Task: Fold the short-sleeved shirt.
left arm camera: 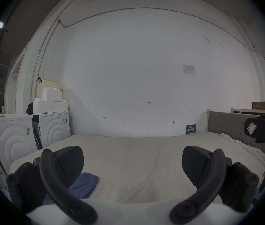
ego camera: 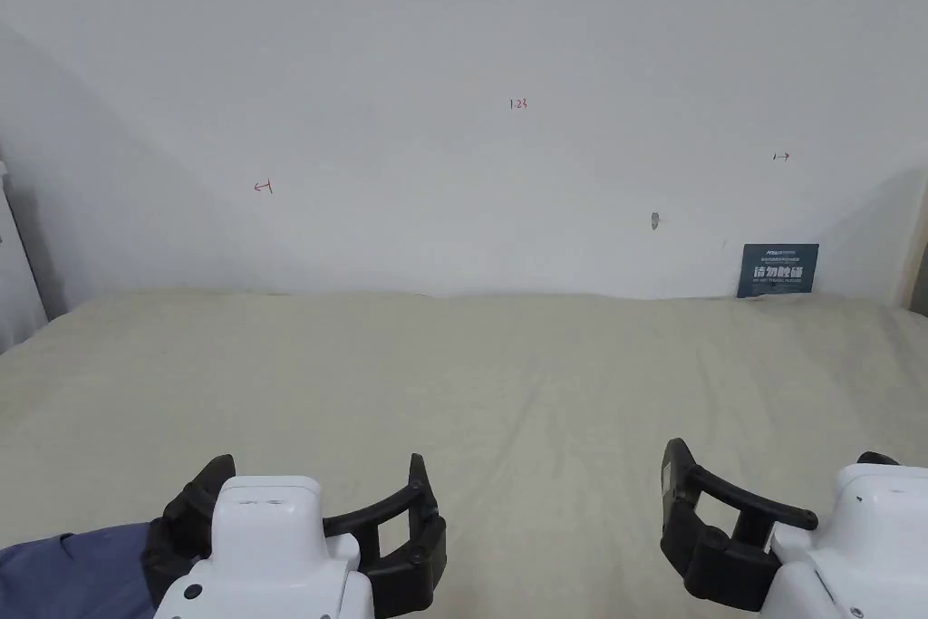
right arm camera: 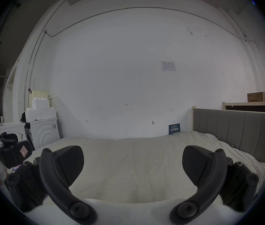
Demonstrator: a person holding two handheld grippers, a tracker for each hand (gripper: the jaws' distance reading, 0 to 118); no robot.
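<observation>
A blue shirt (ego camera: 72, 571) lies bunched at the near left edge of the bed (ego camera: 507, 376); the left gripper view shows the same blue shirt (left arm camera: 84, 186) just behind its left jaw. My left gripper (ego camera: 313, 503) hovers over the near left of the bed, jaws wide apart and empty, right beside the shirt. My right gripper (ego camera: 770, 476) hovers over the near right, also open and empty. In their own views the left gripper (left arm camera: 132, 165) and the right gripper (right arm camera: 132, 165) both stand open over bare sheet.
The bed wears a cream sheet and meets a white wall (ego camera: 471, 104) at the back. A small dark sign (ego camera: 778, 269) leans there. A grey headboard (right arm camera: 235, 131) bounds the right side. White washing machines (left arm camera: 31, 134) stand off the left side.
</observation>
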